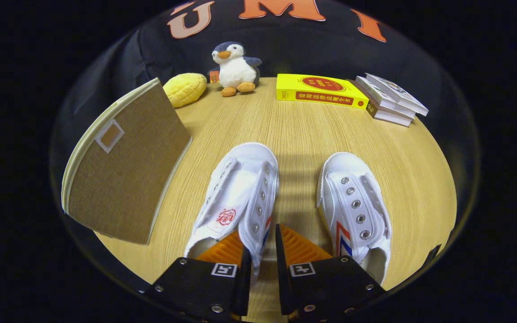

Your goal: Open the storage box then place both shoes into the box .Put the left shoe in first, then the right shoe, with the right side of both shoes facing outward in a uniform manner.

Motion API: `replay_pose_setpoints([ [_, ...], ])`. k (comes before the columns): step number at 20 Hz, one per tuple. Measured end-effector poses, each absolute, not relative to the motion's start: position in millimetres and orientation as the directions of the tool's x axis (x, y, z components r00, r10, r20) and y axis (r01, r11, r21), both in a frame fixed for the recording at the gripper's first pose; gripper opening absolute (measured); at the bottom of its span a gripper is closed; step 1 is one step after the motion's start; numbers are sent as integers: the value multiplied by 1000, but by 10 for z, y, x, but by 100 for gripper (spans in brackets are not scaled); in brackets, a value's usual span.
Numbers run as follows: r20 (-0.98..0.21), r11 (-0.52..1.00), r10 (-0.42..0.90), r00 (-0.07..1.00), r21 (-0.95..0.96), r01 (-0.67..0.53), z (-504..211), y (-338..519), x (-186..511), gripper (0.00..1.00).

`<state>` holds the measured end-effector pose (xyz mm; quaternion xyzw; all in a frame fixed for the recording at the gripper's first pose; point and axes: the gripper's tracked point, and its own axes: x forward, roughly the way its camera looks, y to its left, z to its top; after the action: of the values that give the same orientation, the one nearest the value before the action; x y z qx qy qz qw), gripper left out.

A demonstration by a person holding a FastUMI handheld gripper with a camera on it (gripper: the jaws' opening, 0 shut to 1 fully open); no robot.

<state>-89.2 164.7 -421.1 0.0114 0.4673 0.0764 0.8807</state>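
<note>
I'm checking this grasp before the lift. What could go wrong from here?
1. The gripper straddles only the thin side wall of the left shoe; soft canvas may fold or slip, letting the shoe swing.
2. The right shoe lies close beside the other finger, so it might get nudged.
3. The storage box stands close to the left shoe, so a dangling shoe could bump its lid.

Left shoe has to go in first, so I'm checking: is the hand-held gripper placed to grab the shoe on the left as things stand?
Probably yes. The hand-held gripper is open, its fingers straddling the inner side wall of the left-hand white shoe near the heel; nothing lies between them. The other white shoe sits apart.
</note>
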Motion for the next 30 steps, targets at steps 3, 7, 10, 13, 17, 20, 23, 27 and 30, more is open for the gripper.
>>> replay_pose_setpoints([
  [3,-790,992,109,603,44,-121,-4223,1645,-793,18],
  [7,-790,993,86,607,20,-114,-4284,1658,-756,14],
  [10,-803,994,108,586,85,-67,-4244,1653,-739,4],
  [13,-797,992,121,592,119,-42,-4114,1672,-667,2],
  [17,-784,987,153,602,147,-59,-3877,1785,-636,1],
  [20,-767,984,163,620,171,-48,-3575,1870,-566,1],
  [23,-749,981,172,640,191,-40,-3145,1967,-464,1],
  [27,-727,978,193,659,196,-70,-2572,2174,-360,1],
  [30,-719,971,230,656,216,-105,-2251,2463,-316,1],
])
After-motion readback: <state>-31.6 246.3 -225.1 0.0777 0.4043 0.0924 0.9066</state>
